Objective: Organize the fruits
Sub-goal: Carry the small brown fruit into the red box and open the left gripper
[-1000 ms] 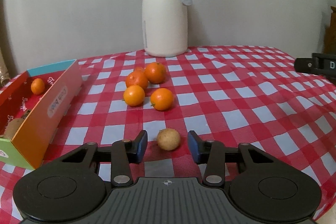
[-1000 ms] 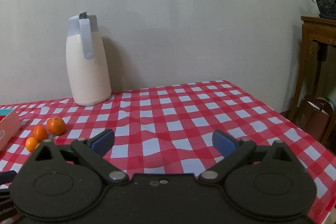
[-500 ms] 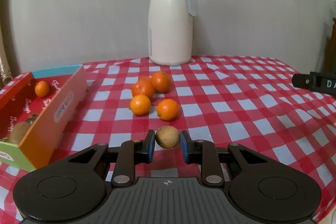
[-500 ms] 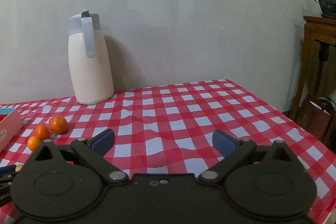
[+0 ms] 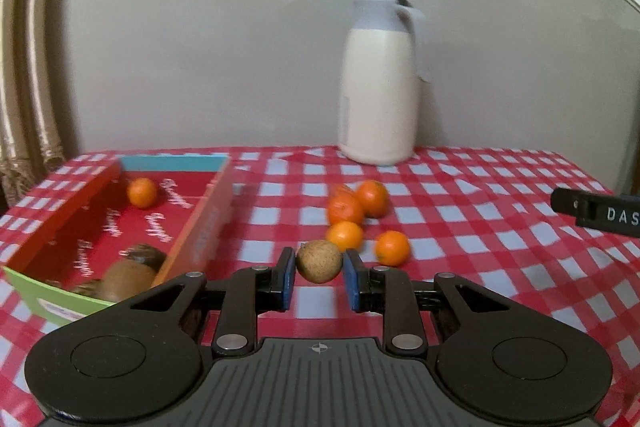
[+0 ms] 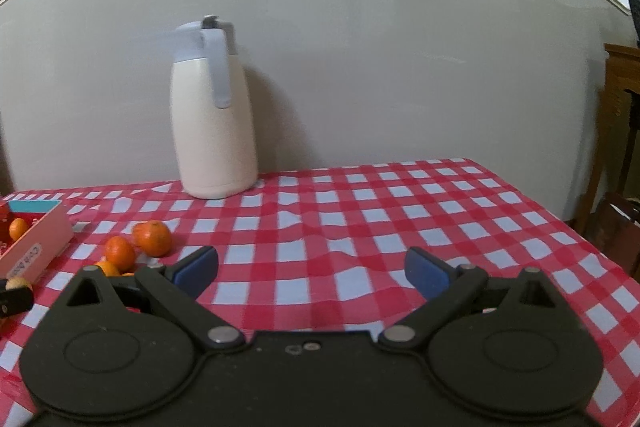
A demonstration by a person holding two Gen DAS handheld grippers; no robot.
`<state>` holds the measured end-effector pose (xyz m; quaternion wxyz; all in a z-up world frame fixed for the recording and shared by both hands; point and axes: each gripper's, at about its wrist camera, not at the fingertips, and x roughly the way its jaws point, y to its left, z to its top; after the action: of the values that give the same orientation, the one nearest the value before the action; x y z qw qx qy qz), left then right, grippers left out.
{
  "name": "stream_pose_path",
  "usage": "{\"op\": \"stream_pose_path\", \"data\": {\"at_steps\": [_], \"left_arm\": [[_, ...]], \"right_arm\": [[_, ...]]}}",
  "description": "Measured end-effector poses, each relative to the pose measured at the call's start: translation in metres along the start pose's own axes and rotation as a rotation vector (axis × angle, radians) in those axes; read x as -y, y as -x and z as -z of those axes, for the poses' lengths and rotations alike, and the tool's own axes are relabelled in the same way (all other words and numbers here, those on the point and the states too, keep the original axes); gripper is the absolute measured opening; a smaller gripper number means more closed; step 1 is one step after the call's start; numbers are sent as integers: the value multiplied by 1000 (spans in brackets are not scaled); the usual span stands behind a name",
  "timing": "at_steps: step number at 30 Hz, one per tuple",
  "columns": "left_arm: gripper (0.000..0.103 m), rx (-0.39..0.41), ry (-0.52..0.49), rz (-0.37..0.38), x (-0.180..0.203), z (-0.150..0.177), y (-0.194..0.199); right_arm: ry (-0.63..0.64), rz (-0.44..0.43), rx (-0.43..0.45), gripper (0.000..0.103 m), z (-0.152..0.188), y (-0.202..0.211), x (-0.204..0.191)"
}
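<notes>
a second earlier the left gripper [image 5: 319, 277] stood with jaws apart around the small brown fruit [image 5: 319, 261] lying on the worktop [image 5: 480, 267]. now the jaws were clamped on that fruit, and it hung clear of the checked cloth, in front of the loose oranges [image 5: 362, 223]. the view had swung toward the cardboard box [image 5: 200, 227] at left, which now filled more of the frame. judgement: pick done, carry to the box begun; release over the box comes next.

box contents: one orange [image 5: 142, 192] at the far end, brownish fruits [image 5: 128, 273] at the near end, blurred. four oranges sat outside the box, so sorting was far from done.

right gripper [image 6: 312, 273]: jaws wide apart, nothing between them, hovering over bare cloth.

writing: white script repeated on the box floor, too blurred to read; a label on the box side, illegible. "das" showed on the right gripper's body at the edge of the left view. the cream jug [image 5: 380, 83] showed no readable mark.
</notes>
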<state>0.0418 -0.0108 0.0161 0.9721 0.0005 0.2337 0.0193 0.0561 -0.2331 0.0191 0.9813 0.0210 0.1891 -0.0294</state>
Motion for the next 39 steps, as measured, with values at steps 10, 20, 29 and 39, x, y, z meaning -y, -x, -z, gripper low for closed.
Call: {"op": "stream_pose_path", "data": {"at_steps": [10, 20, 29, 39], "left_arm": [[26, 33, 68, -99, -61, -4, 7], [26, 38, 117, -188, -105, -2, 4], [26, 16, 191, -277, -148, 4, -8], [26, -8, 186, -274, -149, 6, -20]], "right_arm": [[69, -63, 8, 100, -2, -1, -49], [106, -104, -2, 100, 1, -3, -78], [120, -103, -13, 100, 5, -8, -76], [129, -119, -20, 100, 9, -10, -83]]}}
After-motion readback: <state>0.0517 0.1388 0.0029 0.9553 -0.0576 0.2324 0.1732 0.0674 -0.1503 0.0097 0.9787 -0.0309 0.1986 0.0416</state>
